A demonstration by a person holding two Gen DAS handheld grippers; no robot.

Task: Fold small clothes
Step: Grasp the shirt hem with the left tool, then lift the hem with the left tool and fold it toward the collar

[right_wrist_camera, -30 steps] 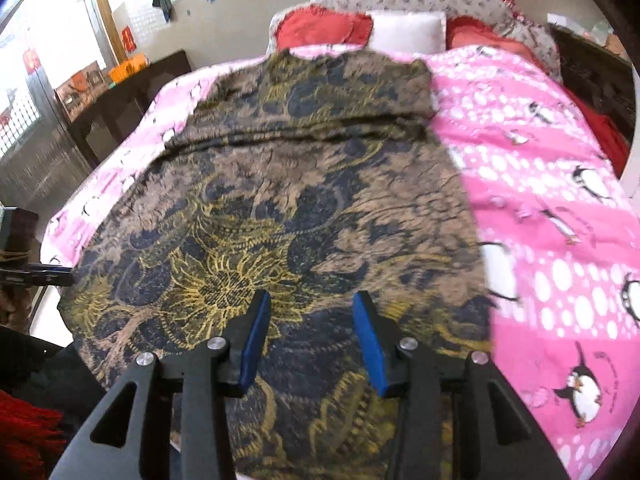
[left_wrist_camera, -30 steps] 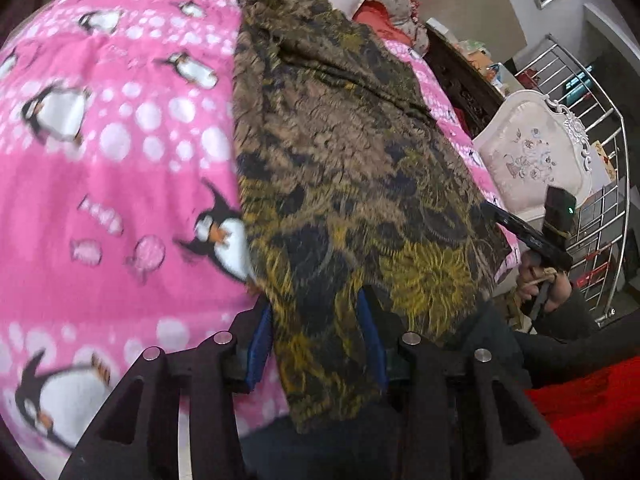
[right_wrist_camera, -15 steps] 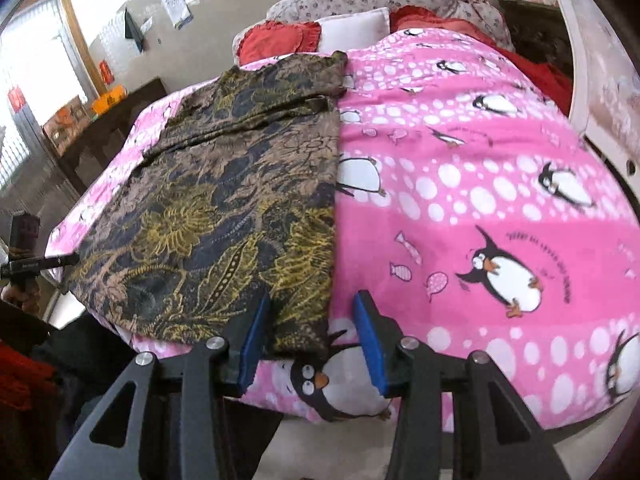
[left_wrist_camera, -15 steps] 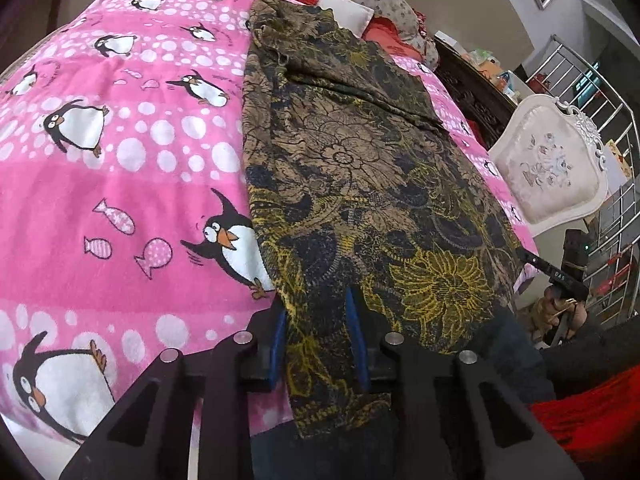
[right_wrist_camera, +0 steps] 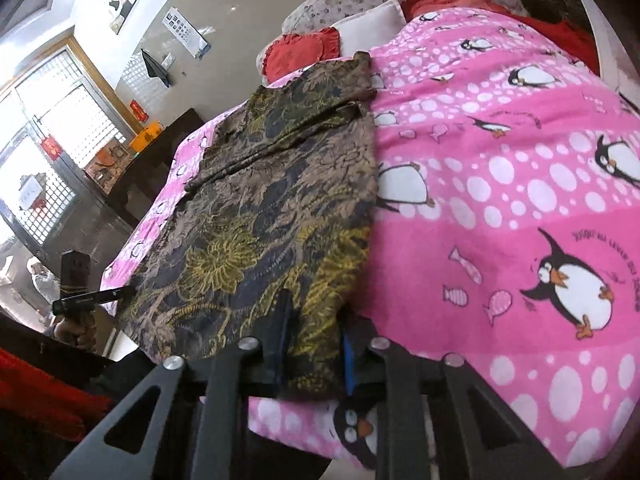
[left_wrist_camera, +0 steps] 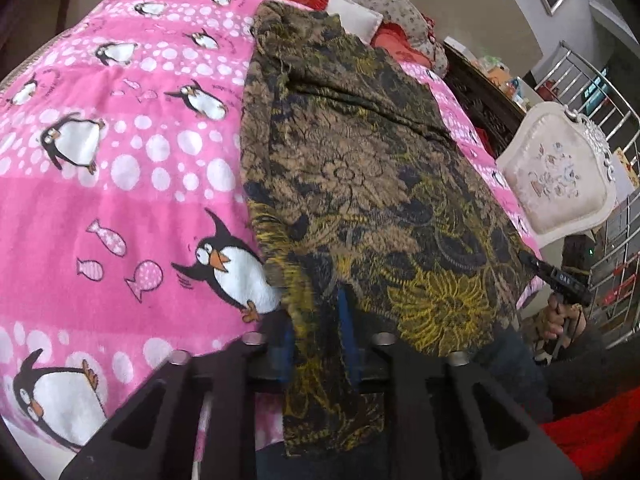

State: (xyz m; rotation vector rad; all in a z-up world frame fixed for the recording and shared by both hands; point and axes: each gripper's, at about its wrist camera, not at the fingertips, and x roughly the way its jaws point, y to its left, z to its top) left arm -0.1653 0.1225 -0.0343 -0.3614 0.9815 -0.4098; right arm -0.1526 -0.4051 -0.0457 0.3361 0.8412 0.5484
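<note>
A dark garment (left_wrist_camera: 360,168) with brown and yellow flowers lies flat and lengthwise on a pink penguin blanket (left_wrist_camera: 120,200). My left gripper (left_wrist_camera: 316,320) is shut on the near left corner of its hem, and the fabric hangs down between the fingers. In the right wrist view the same garment (right_wrist_camera: 280,200) lies left of the bare blanket (right_wrist_camera: 500,200). My right gripper (right_wrist_camera: 314,332) is closing its jaws on the near right hem corner, with the fabric pinched between the blue pads. Each view shows the other gripper at the bed's edge.
Red and white pillows (right_wrist_camera: 304,50) lie at the head of the bed. A white padded chair (left_wrist_camera: 560,184) and a metal rack (left_wrist_camera: 612,120) stand beside the bed on one side. A dark cabinet (right_wrist_camera: 152,152) stands on the other. Red cloth (left_wrist_camera: 592,432) shows near me.
The left jaws have closed onto the hem. The right gripper has shifted from the garment's middle to its right edge and closed on that corner.
</note>
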